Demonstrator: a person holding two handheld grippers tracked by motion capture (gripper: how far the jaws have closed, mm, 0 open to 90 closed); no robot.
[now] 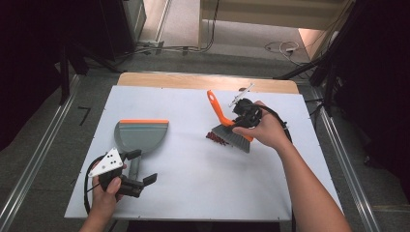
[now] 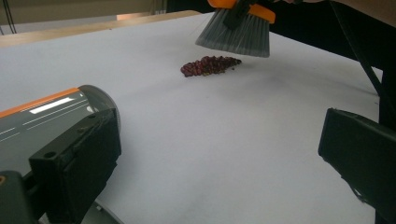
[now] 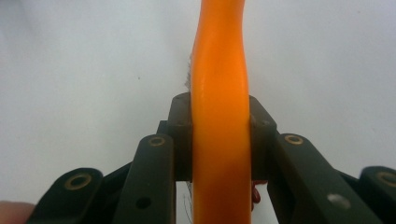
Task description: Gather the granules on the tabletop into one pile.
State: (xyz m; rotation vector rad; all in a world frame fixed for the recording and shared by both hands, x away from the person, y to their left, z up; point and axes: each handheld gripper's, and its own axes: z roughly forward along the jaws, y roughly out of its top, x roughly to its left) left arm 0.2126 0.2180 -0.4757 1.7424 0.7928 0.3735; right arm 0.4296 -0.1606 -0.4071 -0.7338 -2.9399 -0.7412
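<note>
with the right hand-held gripper clenched on the brush just at 3 o'clock of the beans, sweep low toward the dustpan at 9 o'clock, whose handle lies between the released left hand-held gripper jaws.

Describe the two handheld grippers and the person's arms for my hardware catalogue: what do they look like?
Both grippers are black, with two blocky jaws on linkage arms with brass-coloured pivots. The left gripper carries a pale three-cornered plate with dark dots and a looping black cable; the right gripper has a pale plate. The forearms are bare, no sleeves.
</note>
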